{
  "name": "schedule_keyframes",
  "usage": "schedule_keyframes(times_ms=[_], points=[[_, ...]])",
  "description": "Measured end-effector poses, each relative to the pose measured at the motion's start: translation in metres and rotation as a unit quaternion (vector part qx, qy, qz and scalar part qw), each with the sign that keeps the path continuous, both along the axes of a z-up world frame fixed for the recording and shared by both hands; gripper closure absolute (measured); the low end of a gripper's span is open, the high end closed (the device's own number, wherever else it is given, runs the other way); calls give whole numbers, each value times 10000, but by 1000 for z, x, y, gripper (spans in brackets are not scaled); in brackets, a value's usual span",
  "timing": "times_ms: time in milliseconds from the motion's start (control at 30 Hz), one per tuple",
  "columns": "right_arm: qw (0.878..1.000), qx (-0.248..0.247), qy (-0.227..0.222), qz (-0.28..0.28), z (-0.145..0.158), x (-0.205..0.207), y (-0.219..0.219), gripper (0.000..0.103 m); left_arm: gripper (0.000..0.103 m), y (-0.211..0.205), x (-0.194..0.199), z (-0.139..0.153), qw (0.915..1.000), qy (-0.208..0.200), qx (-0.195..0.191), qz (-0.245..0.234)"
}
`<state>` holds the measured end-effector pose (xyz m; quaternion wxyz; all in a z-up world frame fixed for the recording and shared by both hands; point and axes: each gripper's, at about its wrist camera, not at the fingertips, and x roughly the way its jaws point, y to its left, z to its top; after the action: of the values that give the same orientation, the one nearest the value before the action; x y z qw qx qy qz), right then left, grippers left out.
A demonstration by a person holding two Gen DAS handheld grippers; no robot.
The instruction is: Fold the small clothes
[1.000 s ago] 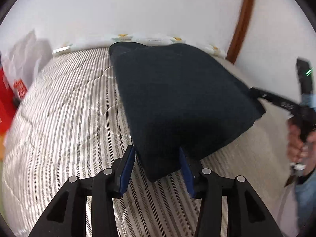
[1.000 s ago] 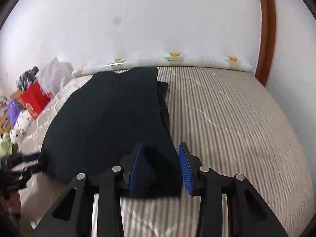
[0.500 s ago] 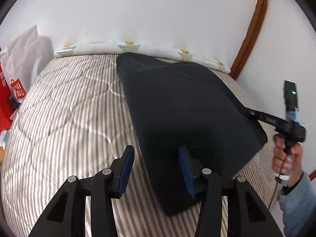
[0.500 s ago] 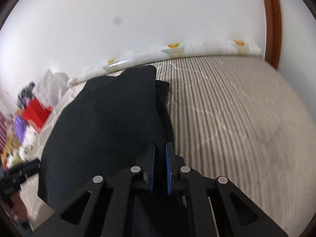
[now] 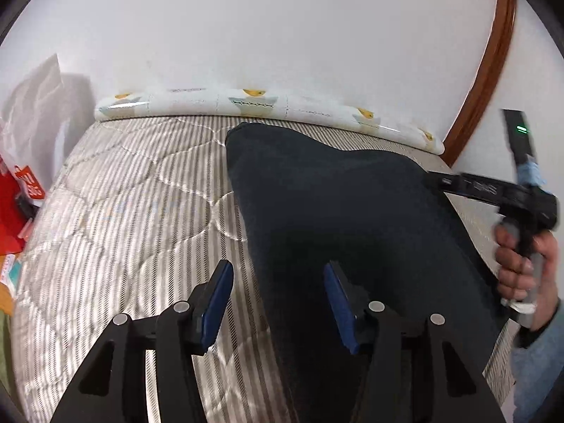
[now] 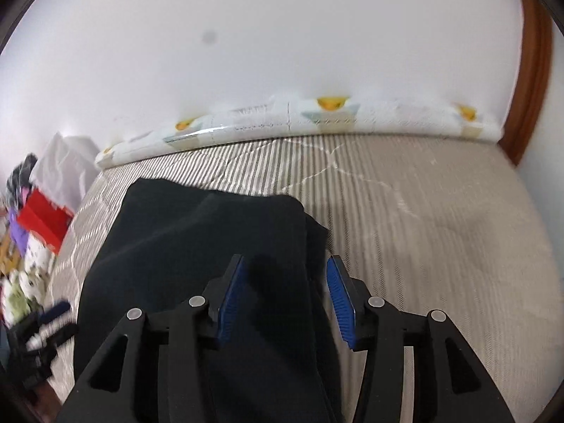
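Note:
A dark navy garment (image 5: 345, 218) lies on the striped bed; it also shows in the right wrist view (image 6: 211, 246). My left gripper (image 5: 278, 303) is open, its blue pads astride the garment's near left edge, gripping nothing. My right gripper (image 6: 282, 299) is open over the garment's near right edge, where a folded layer overlaps. In the left wrist view the right gripper's body (image 5: 493, 190) and the hand holding it sit at the garment's right side. The garment's near end is hidden under the grippers.
The striped quilted mattress (image 5: 123, 218) runs back to a white wall with a patterned roll (image 6: 299, 120) along it. A red bag (image 5: 21, 190) and a white bag sit off the left side with toys (image 6: 24, 275). A wooden door frame (image 6: 532, 70) stands at right.
The right gripper was shut on the garment half a second ago and has opened. The left gripper stayed open. The garment has dropped from a lifted drape to lying on the bed.

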<state>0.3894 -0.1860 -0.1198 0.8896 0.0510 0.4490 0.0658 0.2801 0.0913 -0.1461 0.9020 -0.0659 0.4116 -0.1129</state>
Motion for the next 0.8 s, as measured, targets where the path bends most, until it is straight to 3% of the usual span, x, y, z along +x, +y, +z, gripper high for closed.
schedule_keyframes(times_ms=[100, 133, 167, 267, 300, 400, 467, 600, 800], points=[[9986, 377, 340, -135, -22, 36, 0, 58, 52, 0, 9, -5, 9998, 30, -146, -112], [9969, 634, 452, -73, -27, 45, -1, 82, 51, -1, 12, -6, 9998, 30, -163, -139], [9963, 749, 418, 64, -25, 46, 0, 87, 51, -1, 14, -7, 9998, 36, -157, -150], [9920, 674, -883, 606, 7, 16, -6, 90, 50, 2, 14, -8, 9996, 23, -185, -225], [9918, 581, -986, 571, 9, 10, -10, 90, 49, 3, 13, -9, 9994, 13, -220, -261], [9979, 385, -340, 387, -17, 27, -14, 90, 49, 1, 14, -13, 9993, 4, -261, -280], [9983, 470, 12, 339, -27, 35, -16, 84, 49, -2, 15, -14, 9994, 20, -246, -256], [9987, 457, -216, 44, -7, 11, -29, 71, 49, -1, 8, -8, 9995, 0, -144, -286], [9974, 569, 132, 422, -15, -32, -35, 61, 49, -6, -3, -4, 9992, 58, -165, -356]])
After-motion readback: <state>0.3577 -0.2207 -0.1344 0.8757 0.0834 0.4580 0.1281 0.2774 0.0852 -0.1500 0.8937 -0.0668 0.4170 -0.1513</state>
